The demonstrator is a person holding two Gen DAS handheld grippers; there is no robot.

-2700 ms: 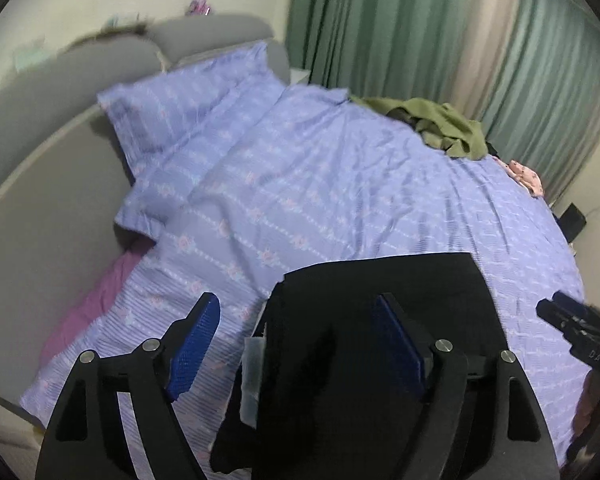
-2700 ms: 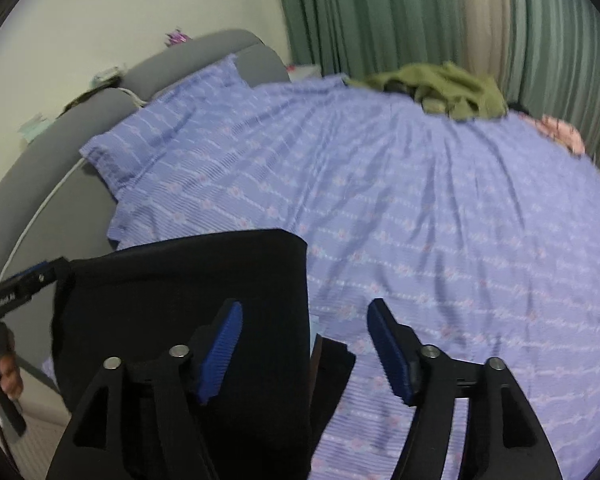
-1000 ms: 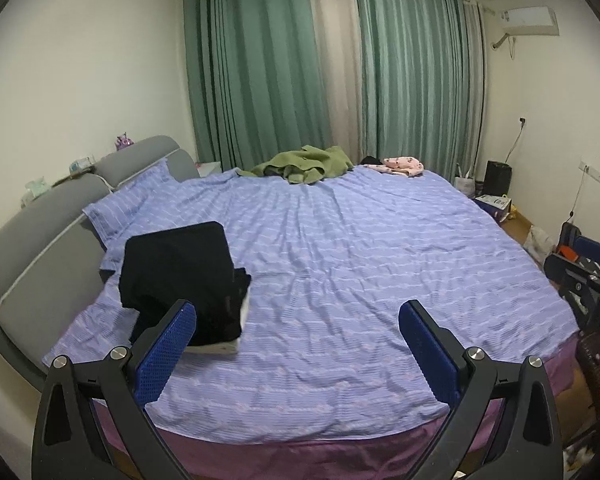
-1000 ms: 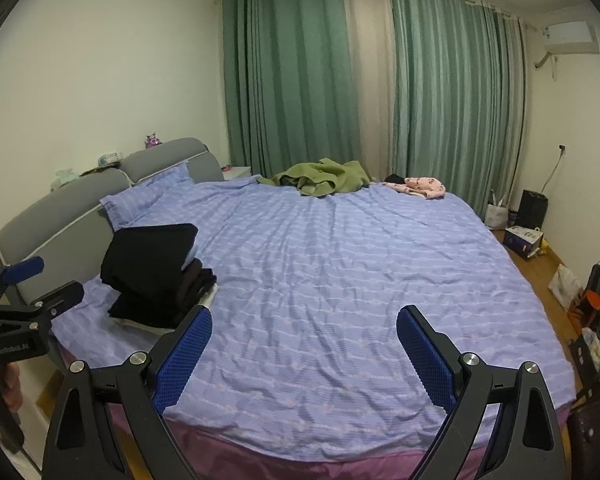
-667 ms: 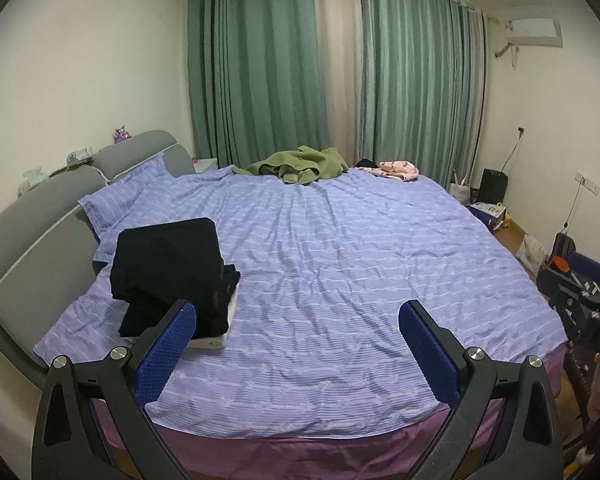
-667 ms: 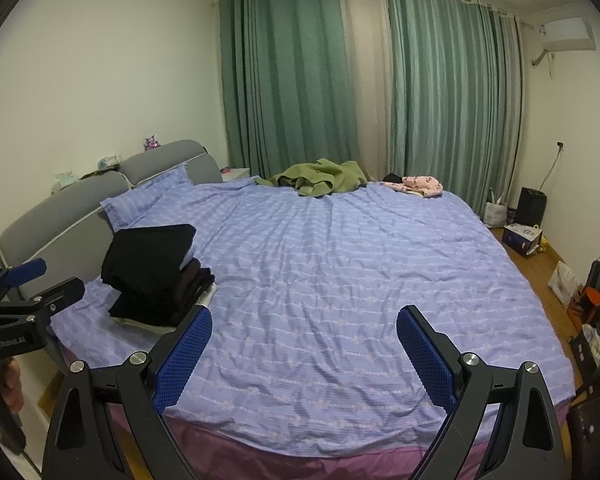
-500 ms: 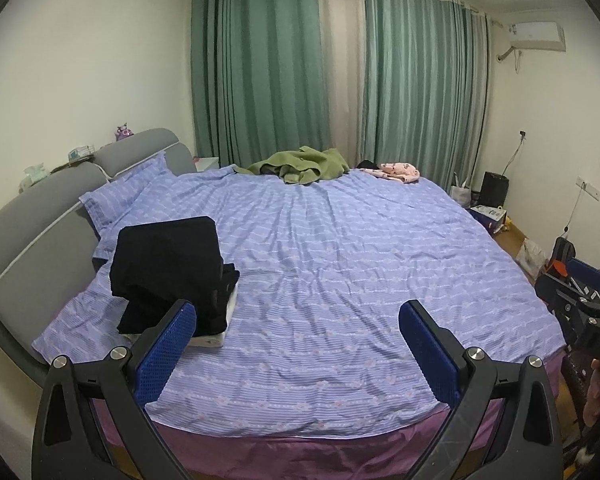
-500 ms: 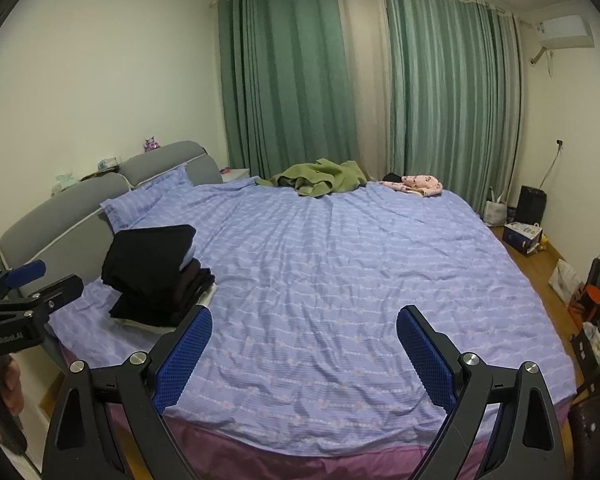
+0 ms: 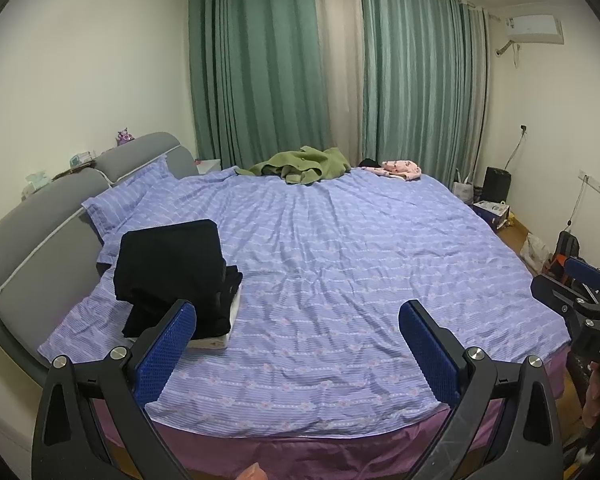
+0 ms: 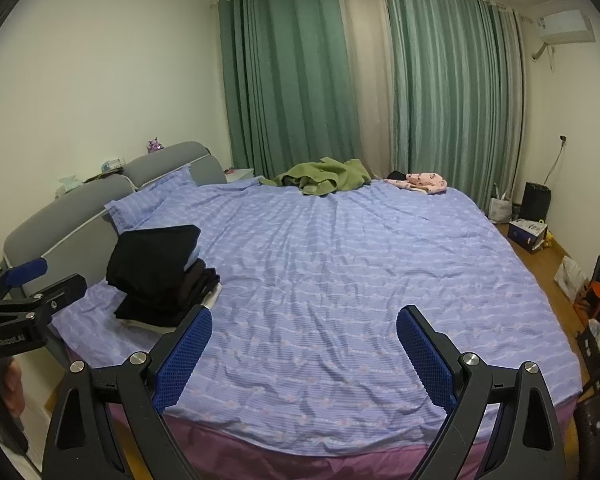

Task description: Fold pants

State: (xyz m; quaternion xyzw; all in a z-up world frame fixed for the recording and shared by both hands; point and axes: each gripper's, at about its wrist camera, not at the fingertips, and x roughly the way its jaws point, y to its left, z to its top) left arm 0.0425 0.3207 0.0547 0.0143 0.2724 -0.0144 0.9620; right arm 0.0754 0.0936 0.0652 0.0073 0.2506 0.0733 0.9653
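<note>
The folded black pants were stacked on a garment pile at the bed's near left. Both the left gripper and right gripper were held released, empty. The overhanging stack could be toppled if nudged.

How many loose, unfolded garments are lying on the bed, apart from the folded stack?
2. A green garment lies crumpled at the far edge by the curtains, and a pink garment lies to its right. Something dark beside the pink one may be another; too small to tell.
</note>
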